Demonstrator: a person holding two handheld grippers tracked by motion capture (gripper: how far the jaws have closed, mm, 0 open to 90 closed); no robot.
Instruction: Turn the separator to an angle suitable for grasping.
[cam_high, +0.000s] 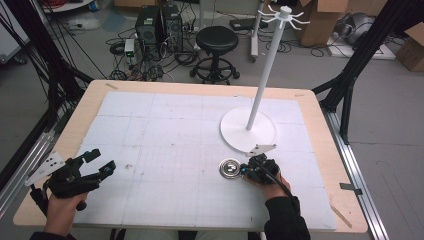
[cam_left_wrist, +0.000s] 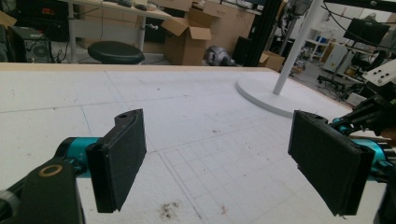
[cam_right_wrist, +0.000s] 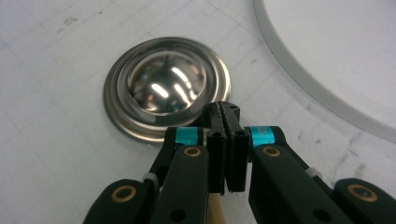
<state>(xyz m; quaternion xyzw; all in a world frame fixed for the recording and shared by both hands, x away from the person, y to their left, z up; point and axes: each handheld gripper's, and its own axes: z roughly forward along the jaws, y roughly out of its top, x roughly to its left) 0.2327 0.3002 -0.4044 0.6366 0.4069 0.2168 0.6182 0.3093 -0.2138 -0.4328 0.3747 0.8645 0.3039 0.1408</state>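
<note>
While the right gripper (cam_right_wrist: 225, 112), jaws pressed together on the metal lid's (cam_right_wrist: 166, 87) five o'clock rim, holds it, the lid should be kept level; the left gripper (cam_left_wrist: 219, 161) is held wide.

grey floor, black stool (cam_high: 217, 41), cardboard boxes (cam_high: 320, 20), tangled cables (cam_high: 150, 70) beyond the wooden table (cam_high: 320, 115).

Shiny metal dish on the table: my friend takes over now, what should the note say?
Right gripper: fingers shut together, tips at the near rim of the round shiny metal dish; whether they touch it I cannot tell. The dish lies dome-up on the white gridded mat, close to the white round-based stand.
Left gripper: open, holding nothing, at the mat's left edge.
Done: dish not lifted.
Left: probably moving the dish.
</note>
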